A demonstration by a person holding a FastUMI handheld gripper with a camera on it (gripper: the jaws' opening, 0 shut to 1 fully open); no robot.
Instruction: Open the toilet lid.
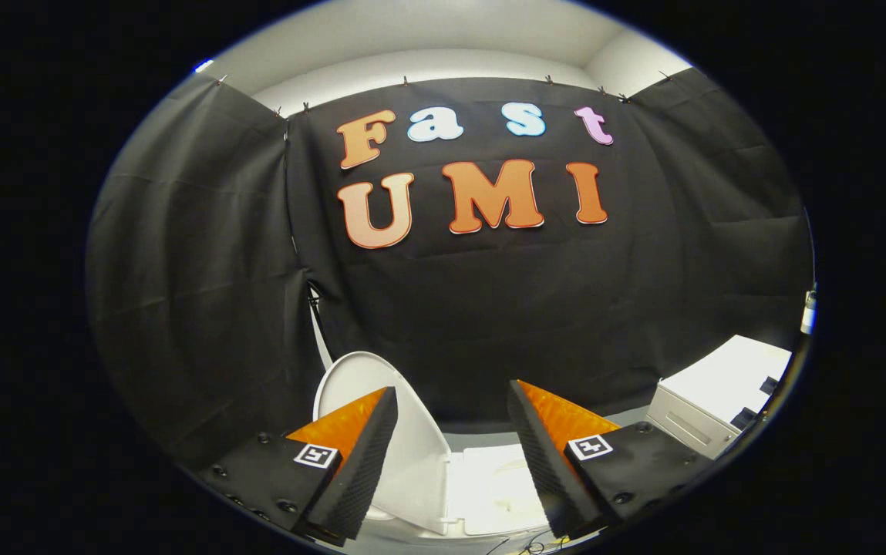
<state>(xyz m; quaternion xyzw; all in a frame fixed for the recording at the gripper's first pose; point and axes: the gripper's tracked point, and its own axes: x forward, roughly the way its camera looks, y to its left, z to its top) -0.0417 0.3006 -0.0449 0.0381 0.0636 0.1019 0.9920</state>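
One finger (369, 455) hides part of the raised toilet lid (381, 378); the white cabinet (712, 401) is cut off.

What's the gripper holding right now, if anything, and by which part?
Nothing. The gripper is open, fingers spread apart, neither pressing on anything. The raised toilet lid stands beyond the fingers, seen in the gap between them, beside the one finger, free of any grip.

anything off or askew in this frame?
Nothing stands out. The lid stands raised behind the left finger, the toilet lies open between and below the fingers, and a white box sits beyond the right finger. The tool is open, gripping nothing. No spill or damage visible.
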